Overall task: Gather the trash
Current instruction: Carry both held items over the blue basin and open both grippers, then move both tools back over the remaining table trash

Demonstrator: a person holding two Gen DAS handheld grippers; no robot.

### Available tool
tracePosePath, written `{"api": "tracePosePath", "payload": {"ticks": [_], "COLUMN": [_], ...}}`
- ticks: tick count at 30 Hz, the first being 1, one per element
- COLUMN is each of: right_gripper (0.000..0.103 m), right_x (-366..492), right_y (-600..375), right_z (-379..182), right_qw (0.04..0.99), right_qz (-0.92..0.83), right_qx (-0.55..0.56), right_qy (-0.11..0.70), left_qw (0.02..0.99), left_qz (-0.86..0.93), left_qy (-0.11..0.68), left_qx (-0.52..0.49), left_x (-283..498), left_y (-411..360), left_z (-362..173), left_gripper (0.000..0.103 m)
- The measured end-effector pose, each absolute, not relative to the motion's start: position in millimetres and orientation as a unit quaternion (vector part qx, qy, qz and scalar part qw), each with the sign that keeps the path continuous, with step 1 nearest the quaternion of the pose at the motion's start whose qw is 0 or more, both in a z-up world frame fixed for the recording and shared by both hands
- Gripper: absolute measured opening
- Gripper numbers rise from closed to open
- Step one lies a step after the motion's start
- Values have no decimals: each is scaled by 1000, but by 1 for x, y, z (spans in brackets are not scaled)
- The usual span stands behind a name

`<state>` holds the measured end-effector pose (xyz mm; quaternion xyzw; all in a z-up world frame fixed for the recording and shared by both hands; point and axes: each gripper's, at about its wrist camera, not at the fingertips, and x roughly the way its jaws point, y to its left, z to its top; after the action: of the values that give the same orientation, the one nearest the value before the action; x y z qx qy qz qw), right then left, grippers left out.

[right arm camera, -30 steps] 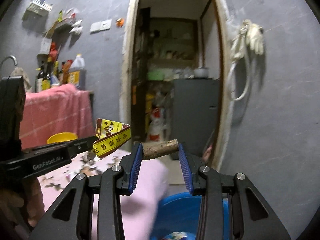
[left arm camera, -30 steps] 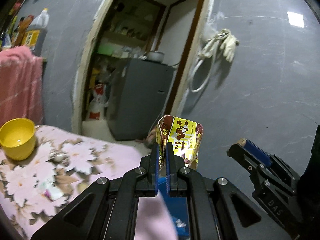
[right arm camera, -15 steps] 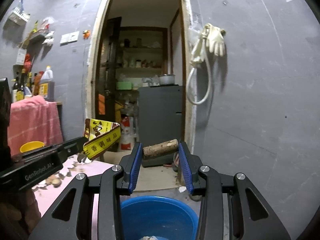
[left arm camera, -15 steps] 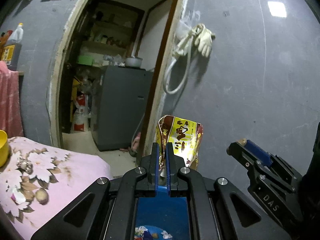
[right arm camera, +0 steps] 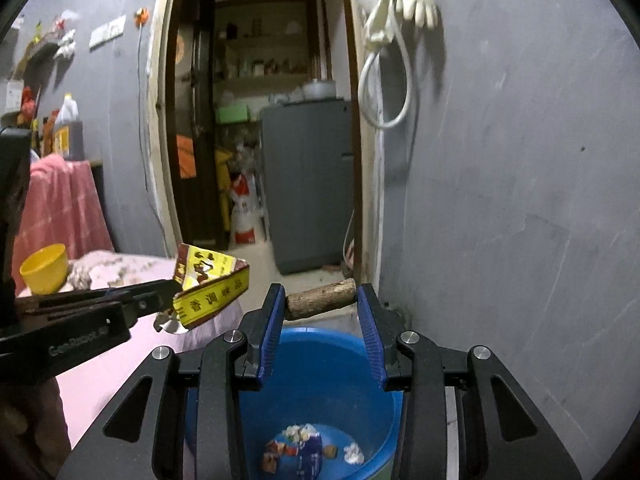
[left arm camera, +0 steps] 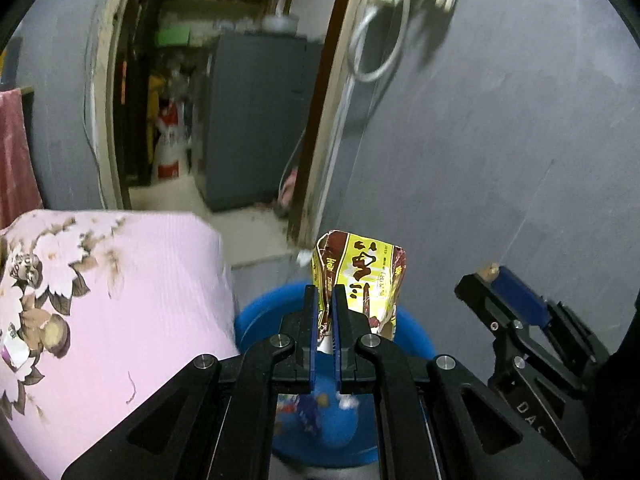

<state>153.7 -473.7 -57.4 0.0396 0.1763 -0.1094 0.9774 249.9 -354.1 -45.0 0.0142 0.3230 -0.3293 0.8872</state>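
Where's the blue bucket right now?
On the floor, the blue bucket sits directly below the right gripper, right of the pink floral cloth, near the doorway.

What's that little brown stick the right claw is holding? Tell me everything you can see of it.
The stick is a short, stubby piece of wood with rough brown bark and a paler cut end. It lies roughly level, tilted slightly up to the right, clamped end to end between the blue pads of the right claw. It hangs in the air above the open blue bucket, which already holds some scraps. Only the pads touch it.
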Motion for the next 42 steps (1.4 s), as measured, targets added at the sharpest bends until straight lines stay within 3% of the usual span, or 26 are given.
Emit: {"api": "tracePosePath", "payload": {"ticks": [8, 13, 23, 29, 31, 37, 42], "right_gripper": [36, 42, 50, 60, 66, 78, 89], "right_x": [163, 167, 158, 148, 144, 133, 127], "right_y": [-476, -481, -470, -453, -446, -419, -397], "right_z": [-75, -74, -52, -26, -18, 4, 14], "right_qw": [968, 966, 973, 981, 983, 990, 993], "right_qz": [-111, -114, -109, -102, -99, -87, -80], "right_qx": [52, 60, 56, 49, 48, 38, 36], "right_qy": [217, 223, 194, 158, 146, 107, 83], "left_qw": [870, 869, 895, 924, 933, 956, 966], "left_qz": [-333, -330, -319, -290, -276, -230, -201], "left_qy": [364, 369, 311, 249, 228, 175, 155], "left_qx": [21, 11, -14, -9, -19, -49, -47], "left_x": [258, 261, 247, 231, 227, 215, 202], "left_y": [-357, -352, -318, -280, -263, -211, -177], "left_z": [-65, -66, -37, -12, -5, 13, 22], "left_gripper": [5, 23, 44, 69, 91, 100, 101]}}
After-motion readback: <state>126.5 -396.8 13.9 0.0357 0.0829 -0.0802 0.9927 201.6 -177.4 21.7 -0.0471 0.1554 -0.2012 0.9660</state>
